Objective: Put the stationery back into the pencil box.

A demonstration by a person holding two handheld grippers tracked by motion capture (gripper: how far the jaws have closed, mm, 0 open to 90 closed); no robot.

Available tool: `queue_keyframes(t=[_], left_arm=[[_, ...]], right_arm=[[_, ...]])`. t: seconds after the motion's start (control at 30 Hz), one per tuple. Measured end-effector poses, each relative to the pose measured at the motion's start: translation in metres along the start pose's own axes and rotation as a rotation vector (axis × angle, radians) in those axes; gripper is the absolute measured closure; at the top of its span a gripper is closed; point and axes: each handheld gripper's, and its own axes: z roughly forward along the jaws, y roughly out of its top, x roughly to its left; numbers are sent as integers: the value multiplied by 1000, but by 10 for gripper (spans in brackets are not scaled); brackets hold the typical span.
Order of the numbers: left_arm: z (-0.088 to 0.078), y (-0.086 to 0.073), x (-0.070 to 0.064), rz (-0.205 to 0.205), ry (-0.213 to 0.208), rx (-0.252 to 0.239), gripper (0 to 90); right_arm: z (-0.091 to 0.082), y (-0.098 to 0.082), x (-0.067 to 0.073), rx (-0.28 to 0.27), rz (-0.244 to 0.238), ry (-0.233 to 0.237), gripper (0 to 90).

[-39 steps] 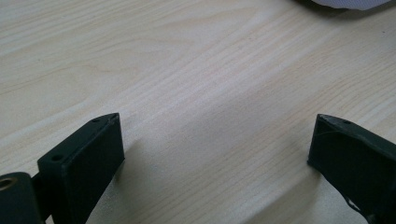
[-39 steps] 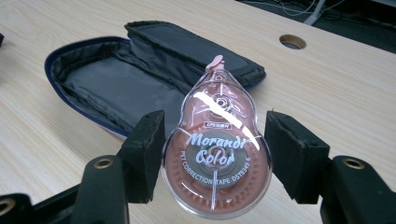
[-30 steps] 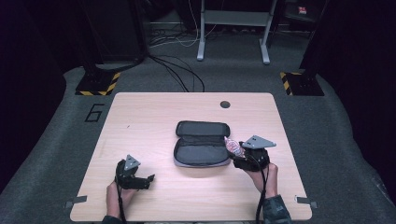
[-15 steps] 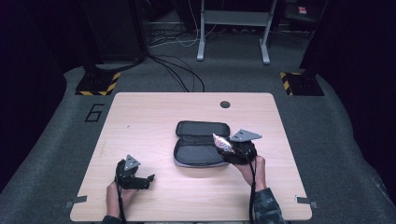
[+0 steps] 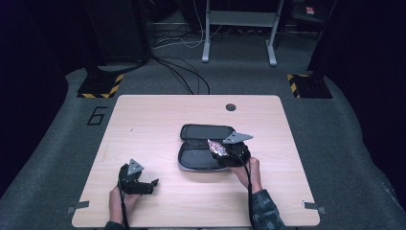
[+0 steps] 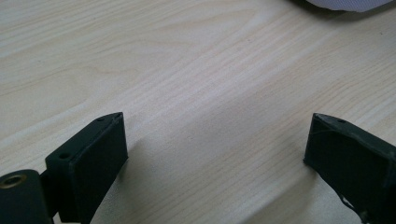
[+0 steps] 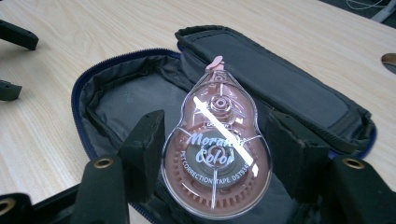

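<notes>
- The clear pink teardrop-shaped plastic correction tape dispenser sits clamped between the two black jaws of the right gripper, one pad pressing each of its wide sides, its narrow pink tip pointing away from the gripper.
- In the high view the dispenser hangs over the near half of the case, just above its lining and not resting on it.
- The black fabric zip-around pencil case lies unzipped and spread flat near the middle of the table, its grey-lined tray directly beneath the dispenser and its padded lid half lying flat beyond it.
- The right gripper is held in the person's right hand, which reaches in from the table's near edge.
- The left gripper rests low over the light wood-grain table, well apart from the case at the near left; in its own view the jaws stand wide apart with only bare tabletop between them.
- A small dark round hole marks the table's far side.
</notes>
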Motion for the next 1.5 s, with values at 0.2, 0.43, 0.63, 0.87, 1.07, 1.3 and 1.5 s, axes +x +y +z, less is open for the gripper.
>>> queue_keyframes(t=[0.2, 0.43, 0.63, 0.87, 1.07, 1.3, 1.5], left_arm=[[0, 0, 0, 5, 3, 0, 60], [0, 0, -1, -9, -1, 1, 60], [0, 0, 0, -8, -1, 3, 62], [0, 0, 0, -6, -2, 3, 61], [0, 0, 0, -5, -1, 3, 62], [0, 0, 0, 1, -2, -4, 66], [0, 0, 0, 9, -3, 0, 68]], right_arm=[[19, -3, 1, 41, 8, 23, 394], [42, -8, 4, 103, 4, 48, 393], [53, -9, 3, 137, -2, 52, 393], [59, -11, 4, 168, 14, 60, 393], [63, -11, 3, 177, -2, 58, 393], [67, -11, 5, 204, 17, 45, 390], [65, -10, 4, 204, 40, 27, 273]])
